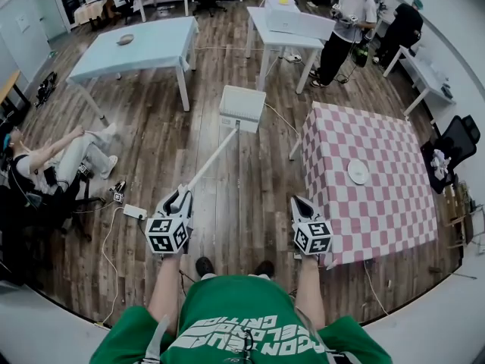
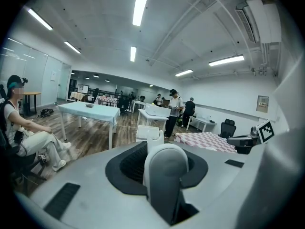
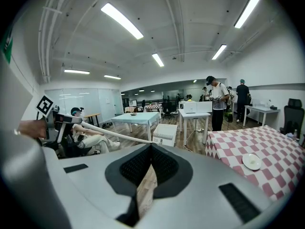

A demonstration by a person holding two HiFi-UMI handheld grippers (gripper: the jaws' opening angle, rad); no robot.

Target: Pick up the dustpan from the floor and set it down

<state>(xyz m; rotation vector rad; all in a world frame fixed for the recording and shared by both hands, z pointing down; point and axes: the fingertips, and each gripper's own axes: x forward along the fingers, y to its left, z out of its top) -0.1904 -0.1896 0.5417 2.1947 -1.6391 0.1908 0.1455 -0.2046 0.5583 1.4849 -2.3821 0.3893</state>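
The white dustpan (image 1: 242, 106) hangs out in front of me over the wooden floor on its long pale handle (image 1: 212, 158). My left gripper (image 1: 180, 197) is shut on the near end of that handle, which fills the space between the jaws in the left gripper view (image 2: 164, 175). Past the jaws the dustpan (image 2: 148, 133) shows. My right gripper (image 1: 301, 203) hovers to the right, apart from the dustpan, shut with nothing in it (image 3: 151, 149). From the right gripper view the handle (image 3: 114, 133) slants across to the dustpan (image 3: 165, 133).
A pink checkered table (image 1: 379, 203) with a white plate (image 1: 358, 171) stands close on the right. A light blue table (image 1: 144, 44) and a white table (image 1: 292, 25) lie ahead. A seated person (image 1: 68, 154) is at the left, a power strip (image 1: 135, 211) by my feet.
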